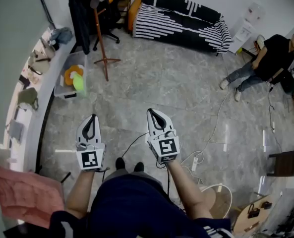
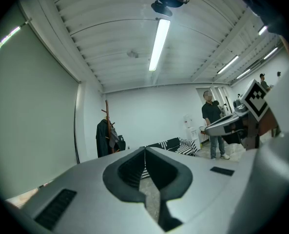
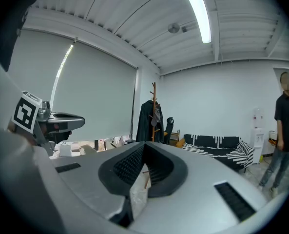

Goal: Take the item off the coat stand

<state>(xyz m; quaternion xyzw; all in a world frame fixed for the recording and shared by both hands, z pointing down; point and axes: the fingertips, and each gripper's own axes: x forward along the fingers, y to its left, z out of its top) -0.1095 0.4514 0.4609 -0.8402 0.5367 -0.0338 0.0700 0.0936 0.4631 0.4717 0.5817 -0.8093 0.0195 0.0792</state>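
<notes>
2 grippers, left gripper (image 1: 92, 118) and right gripper (image 1: 151, 112), pressed together, empty; dark coat (image 1: 81, 9) hangs upright on coat stand (image 1: 101, 43), well ahead-left, left nearer.

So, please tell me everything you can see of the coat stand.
The coat stand is a slim reddish-brown pole, wood by its look. It stands upright on splayed feet on the grey floor, near the striped sofa. Short pegs branch at its top. A dark coat and a smaller grey item hang on it.
</notes>
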